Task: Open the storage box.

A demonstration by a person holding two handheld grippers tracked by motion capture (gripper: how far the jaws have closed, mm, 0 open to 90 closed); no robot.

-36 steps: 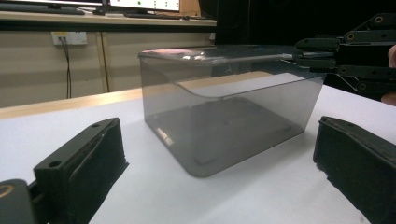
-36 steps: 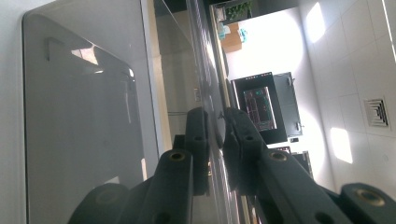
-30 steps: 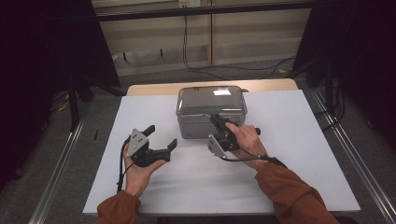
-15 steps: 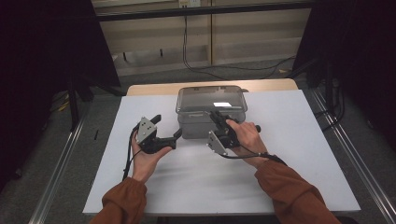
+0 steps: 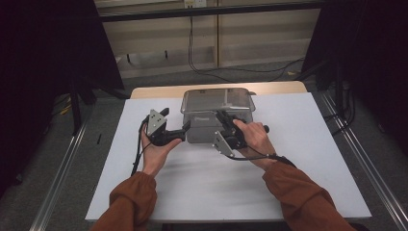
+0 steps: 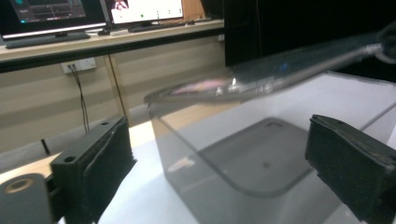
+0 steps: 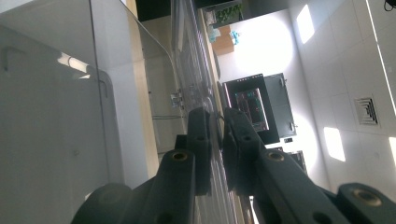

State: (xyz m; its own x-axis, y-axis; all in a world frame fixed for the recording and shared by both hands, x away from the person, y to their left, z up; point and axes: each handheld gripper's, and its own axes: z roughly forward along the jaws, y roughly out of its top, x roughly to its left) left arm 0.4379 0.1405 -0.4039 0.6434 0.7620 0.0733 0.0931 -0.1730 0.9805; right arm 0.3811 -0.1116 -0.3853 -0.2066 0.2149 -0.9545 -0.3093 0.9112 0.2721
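Table (image 5: 308, 159): white, clear lidded box (image 5: 216, 115) near far edge.
Right gripper (image 7: 215, 140): clamped on lid (image 6: 261, 77) rim.
Left gripper (image 6: 219, 163): agape beside box's left side.

The table (image 5: 288, 192) is seen from above and behind the person, cam fixed, looking forward and down; both forearms enter from the bottom edge, floor and back wall visible beyond. The left gripper (image 5: 185, 129) cam is held low, near table level, aimed along its two wide-apart pads (image 6: 100, 161) at a clear plastic box (image 6: 243, 154) very close in front; desk w/ monitors behind. The right gripper (image 7: 215, 135) cam is rolled approx. sideways and tilted up: ceiling and wall are seen at right, the box's lid (image 7: 191, 79) edge-on between its jaws. The box (image 5: 216, 113) is shared by all three views.
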